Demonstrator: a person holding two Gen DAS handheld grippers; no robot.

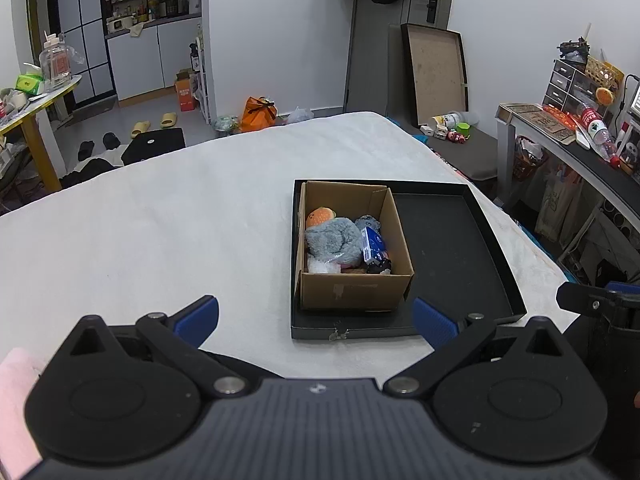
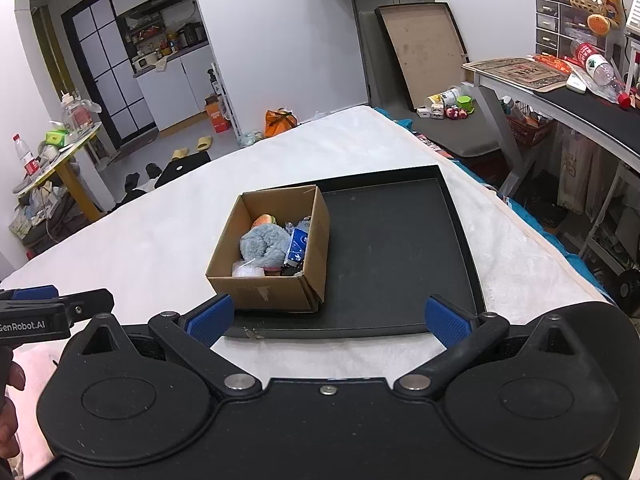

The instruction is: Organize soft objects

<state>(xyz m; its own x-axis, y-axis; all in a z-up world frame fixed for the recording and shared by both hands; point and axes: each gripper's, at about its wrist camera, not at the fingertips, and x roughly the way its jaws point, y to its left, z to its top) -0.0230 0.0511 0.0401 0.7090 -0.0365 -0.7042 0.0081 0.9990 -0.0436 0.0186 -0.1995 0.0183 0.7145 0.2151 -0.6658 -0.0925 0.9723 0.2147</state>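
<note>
A: Left gripper (image 1: 316, 318): blue-padded fingers (image 1: 198, 318) spread wide, nothing between them. Right gripper (image 2: 328, 320): same, blue pads (image 2: 446, 322) far apart, empty. Both held back at the near edge of the white fleece-covered bed (image 1: 160, 208), short of the shallow black rectangular tray (image 1: 452, 240).

B: Location of soft items?

A: Inside the open brown cardboard box (image 1: 354, 290), seated in the tray's left half: fluffy grey-blue plush (image 1: 334, 240), orange burger-shaped plush (image 1: 318, 216), blue printed packet (image 1: 374, 246), clear plastic bag (image 1: 324, 266). Tray's right half bare.

B: Step in hand?

A: Not settled. Fits items gathered into the box and grippers withdrawn; fits equally a full box awaiting sorting onto the tray. No move advised that suits only one reading.

B: Handling, if required?

A: Plush compressible; wide opening, gentle closure.
</note>
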